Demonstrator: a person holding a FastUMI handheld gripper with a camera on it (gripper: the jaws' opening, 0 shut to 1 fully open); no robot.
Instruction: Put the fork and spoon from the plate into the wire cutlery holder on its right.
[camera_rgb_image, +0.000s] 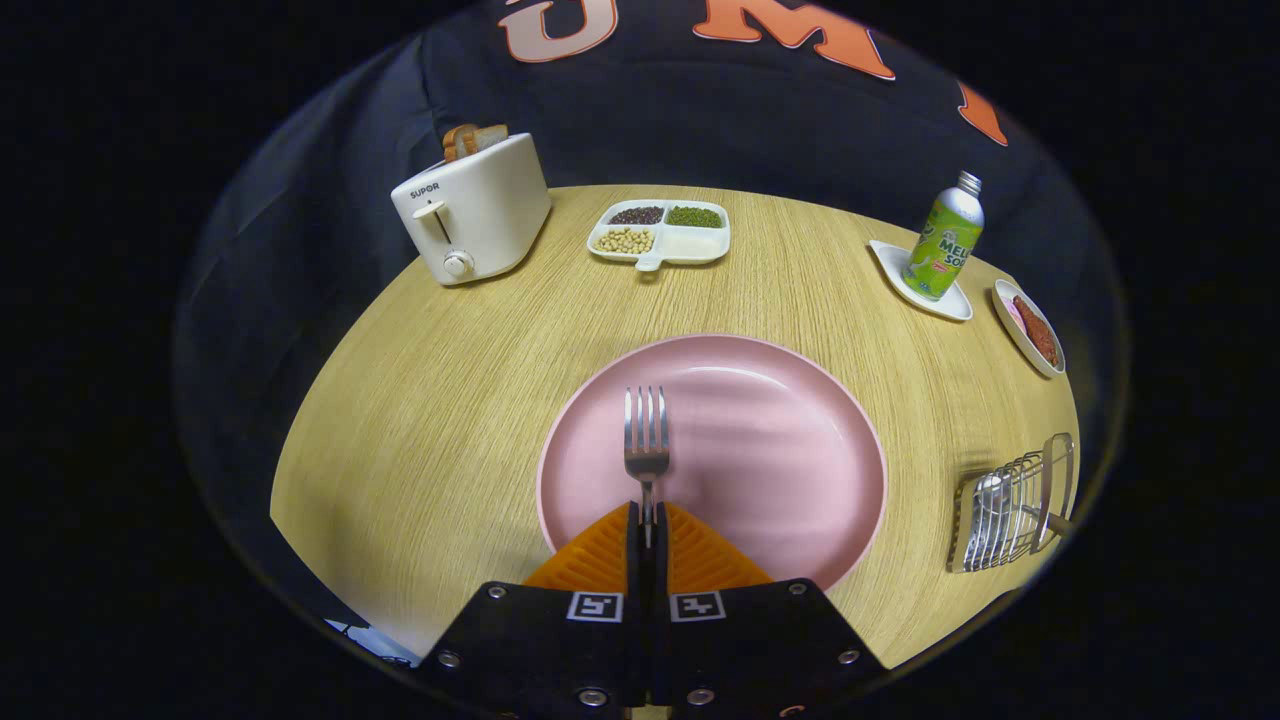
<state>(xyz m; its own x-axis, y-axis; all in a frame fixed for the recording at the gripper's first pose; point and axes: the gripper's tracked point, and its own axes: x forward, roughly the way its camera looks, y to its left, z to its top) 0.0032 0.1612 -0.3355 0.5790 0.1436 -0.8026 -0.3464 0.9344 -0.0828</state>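
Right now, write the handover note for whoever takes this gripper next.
Gripper: shut on the fork by its handle, prongs pointing ahead over the pink plate.
Cutlery holder: on the table to the plate's right, with what looks like the spoon already in it.
Done: spoon, apparently.
Left: carry the fork right and drop it into the holder.
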